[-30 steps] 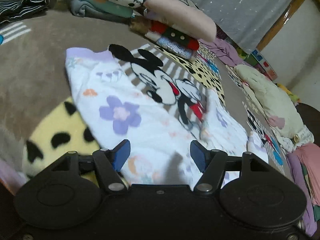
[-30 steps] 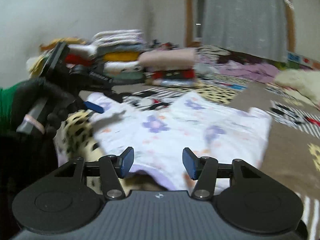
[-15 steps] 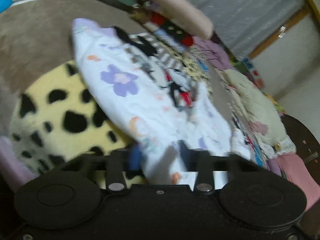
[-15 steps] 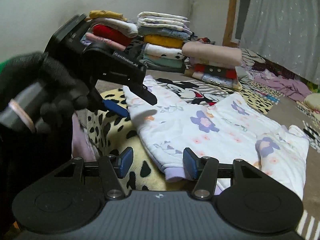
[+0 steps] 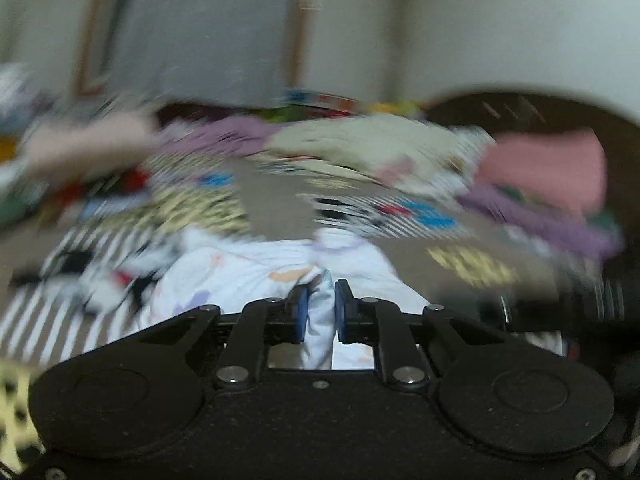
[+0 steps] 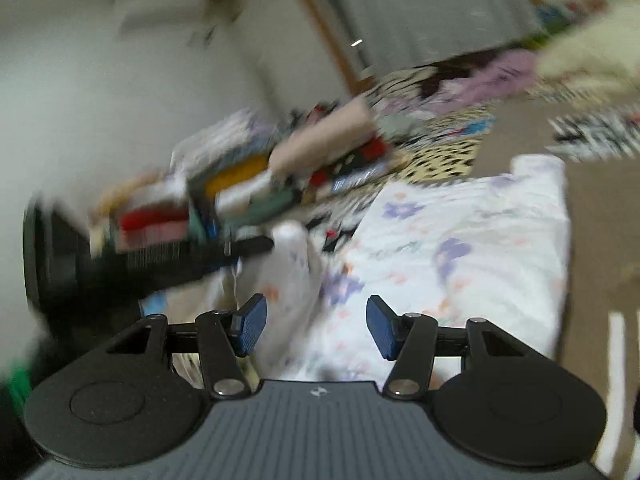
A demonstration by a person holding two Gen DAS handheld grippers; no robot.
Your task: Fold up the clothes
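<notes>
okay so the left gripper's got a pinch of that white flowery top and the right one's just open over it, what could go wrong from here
1. The left gripper is closing on only a thin ridge of the white floral garment; a pull could slip it free.
2. The right gripper stands open, holding nothing, so the lifted cloth may sag and fold unevenly.
3. The garment lies close to the folded stacks; a wide swing might topple them.

Both handheld rigs matte black, round discs either side, silver pivot screws, black linkage arms, blue ribbed pads; right tool has grey ribbed housing with small white logo, left tool plain speckled black; green sleeve.
</notes>
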